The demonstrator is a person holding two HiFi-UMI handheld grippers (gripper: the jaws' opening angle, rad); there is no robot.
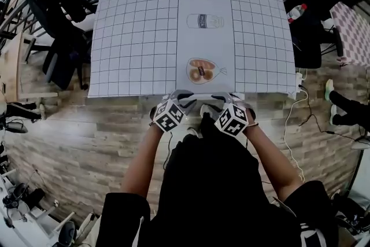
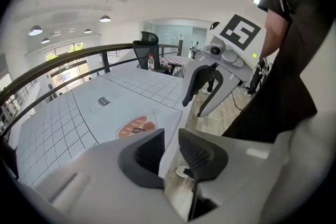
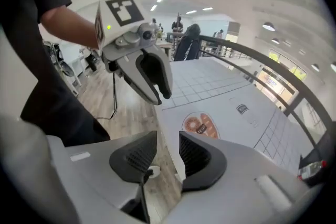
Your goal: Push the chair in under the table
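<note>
The table (image 1: 139, 37) carries a white grid-printed cloth and fills the upper middle of the head view. No chair shows at its near edge; my dark clothing hides the floor below my hands. My left gripper (image 1: 181, 96) and right gripper (image 1: 222, 99) hover side by side just above the near table edge, pointing down and forward. In the left gripper view the left gripper (image 2: 170, 152) has its jaws apart with nothing between them, only the table edge (image 2: 173, 118) behind. The right gripper (image 3: 168, 152) likewise stands open and empty.
A black office chair (image 1: 58, 20) stands left of the table and another dark chair (image 1: 312, 8) to the right. A bottle (image 1: 296, 11) lies near the right corner. A white cable (image 1: 293, 124) runs over the wood floor. Printed pictures of bread (image 1: 201, 70) and a can (image 1: 205, 21) mark the cloth.
</note>
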